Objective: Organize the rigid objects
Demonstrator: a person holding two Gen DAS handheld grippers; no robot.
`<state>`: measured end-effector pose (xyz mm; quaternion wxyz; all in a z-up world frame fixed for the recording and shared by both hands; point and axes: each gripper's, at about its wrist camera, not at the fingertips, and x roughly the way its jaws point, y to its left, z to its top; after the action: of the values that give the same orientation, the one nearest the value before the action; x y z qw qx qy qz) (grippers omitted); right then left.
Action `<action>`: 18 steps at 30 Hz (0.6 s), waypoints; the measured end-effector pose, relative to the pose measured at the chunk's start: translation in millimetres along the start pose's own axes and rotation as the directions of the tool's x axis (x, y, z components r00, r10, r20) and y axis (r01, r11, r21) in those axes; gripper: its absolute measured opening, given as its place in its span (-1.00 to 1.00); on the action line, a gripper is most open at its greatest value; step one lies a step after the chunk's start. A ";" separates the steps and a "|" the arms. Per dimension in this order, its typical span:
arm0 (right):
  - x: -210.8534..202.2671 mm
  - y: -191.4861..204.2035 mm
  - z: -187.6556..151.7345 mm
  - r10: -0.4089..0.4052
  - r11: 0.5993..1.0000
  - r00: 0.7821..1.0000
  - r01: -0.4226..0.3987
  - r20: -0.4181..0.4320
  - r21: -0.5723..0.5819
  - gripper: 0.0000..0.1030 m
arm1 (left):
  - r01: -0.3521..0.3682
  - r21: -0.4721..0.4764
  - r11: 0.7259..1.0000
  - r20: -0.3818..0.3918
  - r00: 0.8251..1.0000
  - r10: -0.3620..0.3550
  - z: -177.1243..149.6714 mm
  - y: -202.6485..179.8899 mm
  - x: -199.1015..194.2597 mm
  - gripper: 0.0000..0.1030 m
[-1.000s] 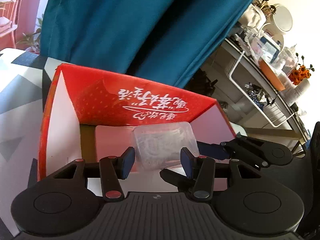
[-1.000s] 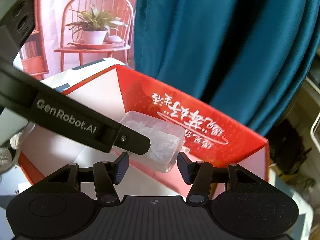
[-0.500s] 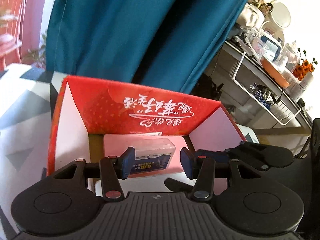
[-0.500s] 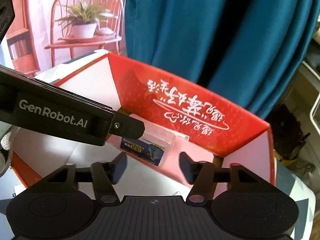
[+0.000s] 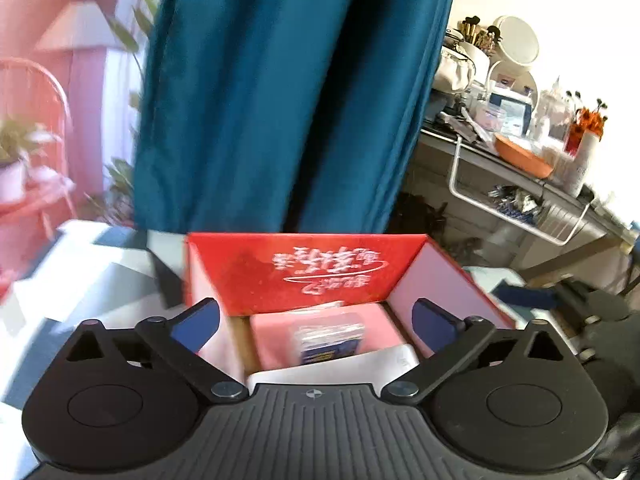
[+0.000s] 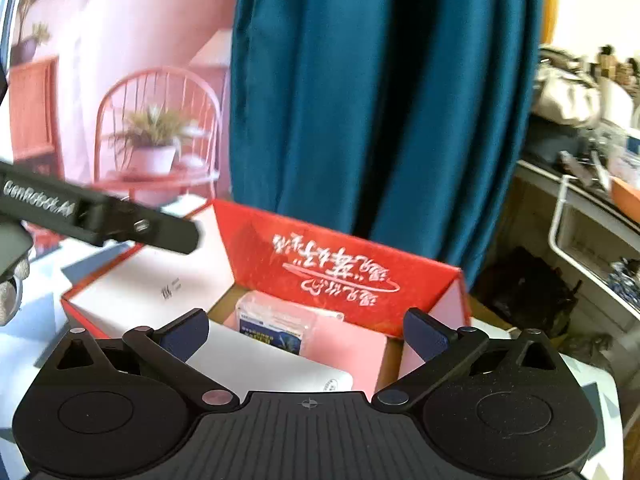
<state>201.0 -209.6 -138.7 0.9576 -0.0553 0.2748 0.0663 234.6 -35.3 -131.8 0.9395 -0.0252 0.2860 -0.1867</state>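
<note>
Both tongs are now standing wide open w/ nothing between them. The left tongs (image 5: 316, 322) and right tongs (image 6: 306, 330) have just been opening. A sec ago they were carrying the clear case (image 5: 330, 338) together over the red box (image 5: 304, 276); now the case is lying flat inside the box, near the back wall, on the pink floor, label side up. A white card (image 6: 272, 364) is sitting in front of it, at the near edge. So this drop looks done, I think.

Both tongs are pulling back and up, away from the box. The box walls and open flaps are standing up on each side, so room inside is tight. Above the box it's open, w/ only the blue curtain (image 5: 280, 92) behind. The left tongs' arm is crossing the right view's left edge, so they're close together.
</note>
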 end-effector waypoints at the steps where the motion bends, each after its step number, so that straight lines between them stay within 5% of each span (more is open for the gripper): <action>1: -6.7 -0.5 -3.2 -0.006 1.000 1.000 0.006 0.020 0.012 0.99 | -0.042 0.022 0.999 0.013 0.999 0.042 -2.4 -2.5 -7.5 1.00; 9: -56.6 -4.9 -31.5 -0.065 0.990 0.987 0.046 0.144 0.135 0.99 | -0.174 0.041 0.984 0.074 0.983 0.171 -25.9 -11.8 -56.9 1.00; 18: -86.4 4.8 -74.5 -0.179 0.963 0.971 0.139 0.161 0.229 0.99 | -0.119 0.006 0.993 0.059 0.991 0.118 -68.7 -26.3 -75.4 1.00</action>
<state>89.0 -223.8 -155.7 0.9811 0.0332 0.1871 -0.0366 130.4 -28.1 -145.4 0.9570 -0.0090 0.2586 -0.1311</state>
